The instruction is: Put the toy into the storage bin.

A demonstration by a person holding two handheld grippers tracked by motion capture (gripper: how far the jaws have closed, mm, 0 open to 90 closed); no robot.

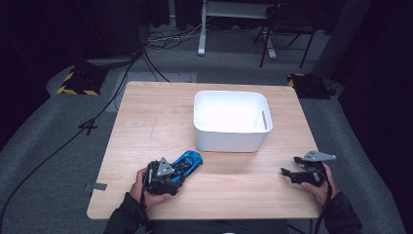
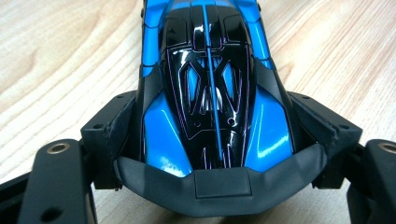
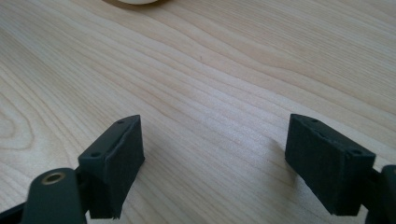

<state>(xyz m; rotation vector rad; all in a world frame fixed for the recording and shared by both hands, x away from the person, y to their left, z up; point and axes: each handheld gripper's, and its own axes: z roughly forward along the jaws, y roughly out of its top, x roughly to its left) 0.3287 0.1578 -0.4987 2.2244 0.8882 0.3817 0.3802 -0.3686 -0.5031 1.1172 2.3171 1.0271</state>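
Note:
A blue and black toy car [image 1: 188, 162] lies on the wooden table [image 1: 146, 126] at the front left, its nose toward the white bin. My left gripper [image 1: 176, 178] is shut on the car's rear end; in the left gripper view both pads [image 2: 116, 126] press against the sides of the car [image 2: 210, 93]. My right gripper [image 1: 287, 171] rests near the table's front right edge, its jaws wide apart with only bare wood between the pads [image 3: 119, 154].
A white plastic bin [image 1: 232, 139] stands at the middle of the table, beyond the car; its inside looks bright and I cannot tell what it holds. Chairs, cables and floor stands lie past the far edge.

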